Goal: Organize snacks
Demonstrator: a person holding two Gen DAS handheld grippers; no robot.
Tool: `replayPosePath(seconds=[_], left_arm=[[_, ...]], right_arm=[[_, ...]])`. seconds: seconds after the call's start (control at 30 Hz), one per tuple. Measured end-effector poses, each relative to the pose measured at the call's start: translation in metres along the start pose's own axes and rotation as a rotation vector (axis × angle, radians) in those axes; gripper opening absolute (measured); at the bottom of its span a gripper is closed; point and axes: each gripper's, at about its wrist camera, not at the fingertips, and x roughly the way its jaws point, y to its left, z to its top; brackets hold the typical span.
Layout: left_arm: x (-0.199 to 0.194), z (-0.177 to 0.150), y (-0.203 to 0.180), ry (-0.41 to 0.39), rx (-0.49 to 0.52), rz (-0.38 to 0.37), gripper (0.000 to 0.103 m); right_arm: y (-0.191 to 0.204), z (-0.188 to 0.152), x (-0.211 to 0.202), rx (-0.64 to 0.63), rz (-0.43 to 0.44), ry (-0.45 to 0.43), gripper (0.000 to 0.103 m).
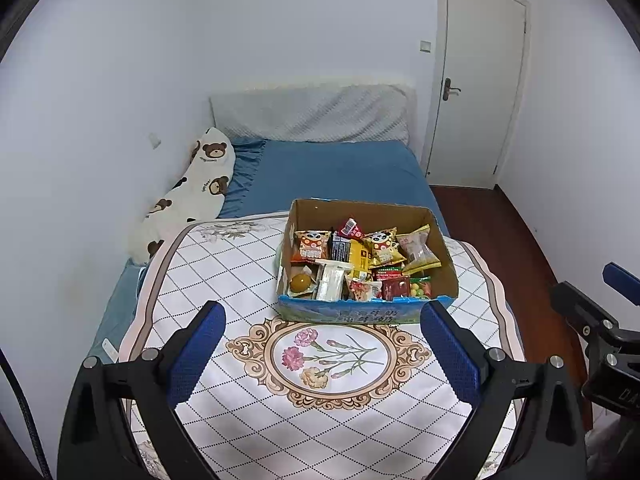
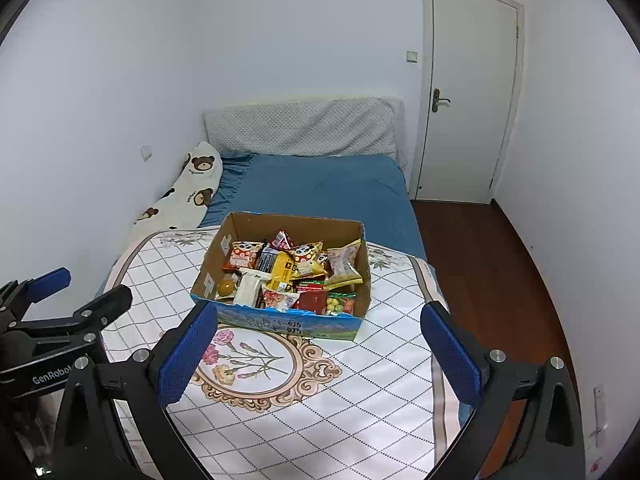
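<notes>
Box [image 1: 366, 264] of snacks [image 1: 362, 260] at quilt's [image 1: 248, 408] far edge | left tongs [image 1: 320, 354], right tongs [image 2: 318, 356] gape wide, empty | packets likely light, crinkly, slippery; pinch sealed edges.

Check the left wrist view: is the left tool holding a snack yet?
No, the left tool is open and empty, short of the box.

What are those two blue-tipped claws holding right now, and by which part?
Nothing. The left gripper and right gripper are both open and empty, above the quilt, short of the cardboard snack box.
</notes>
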Motion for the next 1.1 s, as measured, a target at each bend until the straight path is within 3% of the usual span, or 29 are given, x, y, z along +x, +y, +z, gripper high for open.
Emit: replayPosePath(seconds=[0.33, 0.8, 1.1], left_arm=[[0.036, 0.006, 0.0, 0.031, -0.007, 0.013, 0.103], [0.099, 0.007, -0.007, 0.09, 0.018, 0.068, 0.103], [0.12, 0.005, -0.009, 0.112, 0.019, 0.079, 0.103]], right_arm=[[-0.009, -0.004, 0.036, 0.022, -0.053, 0.034, 0.103], [-0.016, -0.007, 0.122, 0.047, -0.084, 0.114, 0.103], [-0.015, -0.006, 0.142, 0.049, -0.099, 0.12, 0.103]])
